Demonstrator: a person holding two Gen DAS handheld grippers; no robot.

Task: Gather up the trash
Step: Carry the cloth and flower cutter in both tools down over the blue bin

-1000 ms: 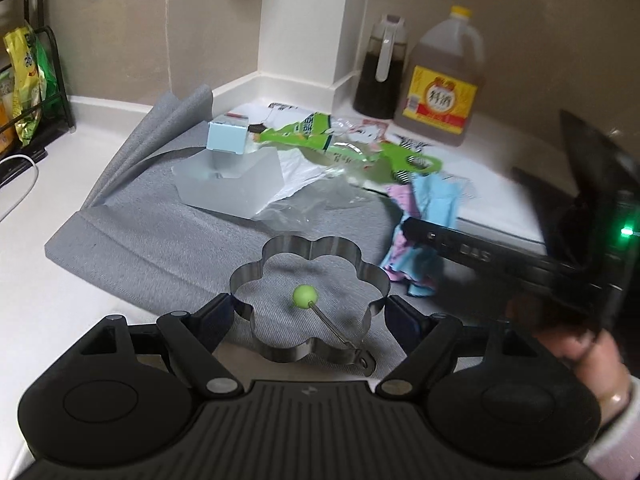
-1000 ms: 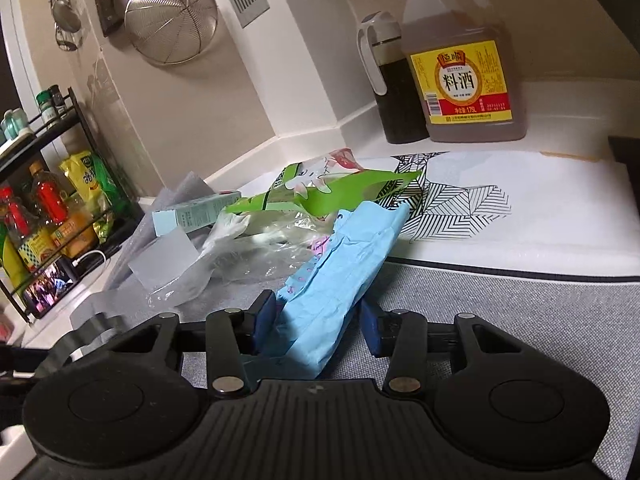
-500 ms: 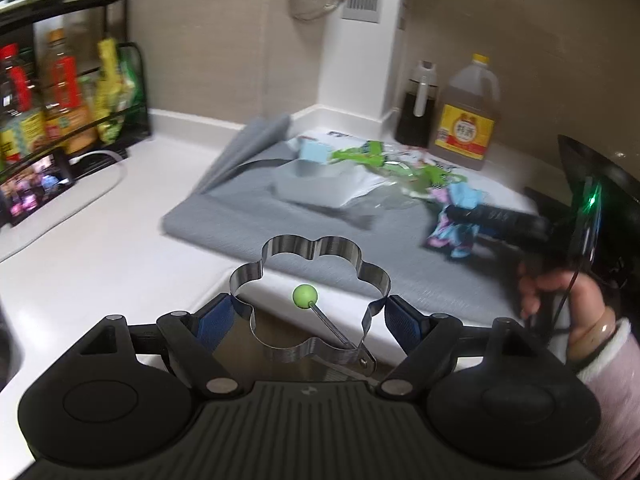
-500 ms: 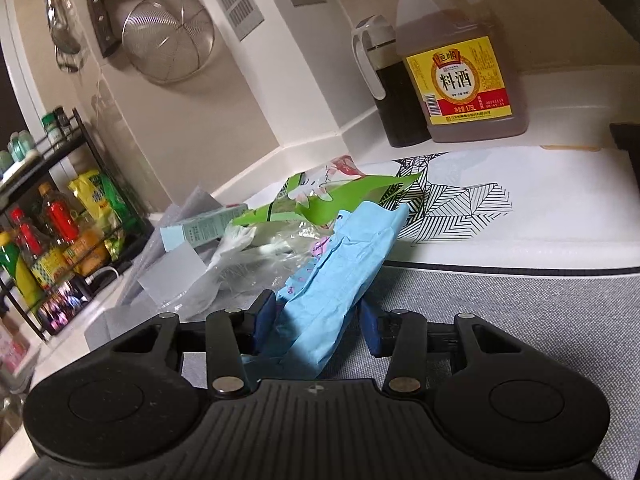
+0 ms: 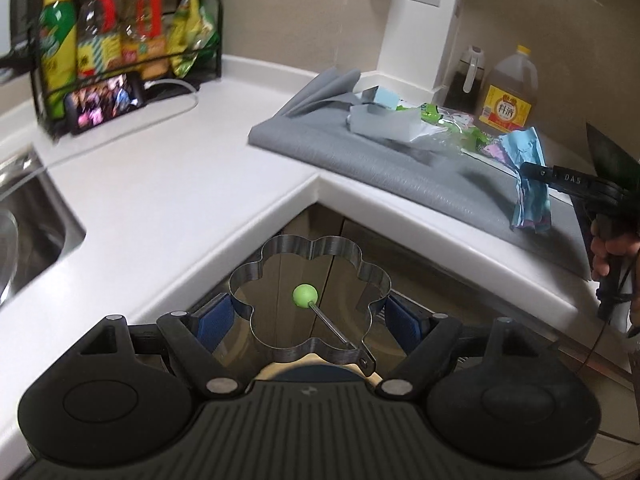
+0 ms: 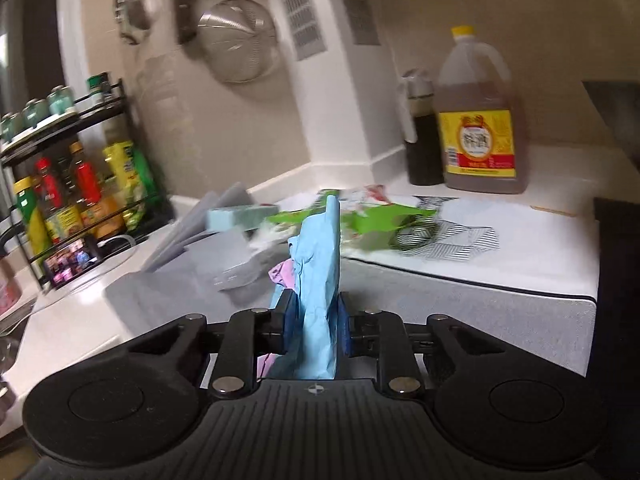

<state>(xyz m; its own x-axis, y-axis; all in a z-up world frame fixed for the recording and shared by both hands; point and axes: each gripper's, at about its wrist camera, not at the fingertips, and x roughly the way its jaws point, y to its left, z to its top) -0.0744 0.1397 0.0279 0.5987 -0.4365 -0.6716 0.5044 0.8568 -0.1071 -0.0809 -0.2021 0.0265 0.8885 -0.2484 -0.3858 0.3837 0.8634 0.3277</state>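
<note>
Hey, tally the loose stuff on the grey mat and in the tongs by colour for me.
Blue: 2, wrapper in right tongs, box
Green: 1, packet
Clear: 1, bag
Silver: 1, flower ring in left tongs
Total: 5

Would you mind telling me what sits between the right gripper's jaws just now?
A crumpled light blue wrapper stands between the closing jaws of the right gripper, the pads pressing it; the right wrist view shows this best.

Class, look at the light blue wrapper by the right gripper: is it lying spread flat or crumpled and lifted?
Crumpled and lifted: the light blue wrapper stands bunched between the closing right gripper, hanging above the grey mat.
</note>
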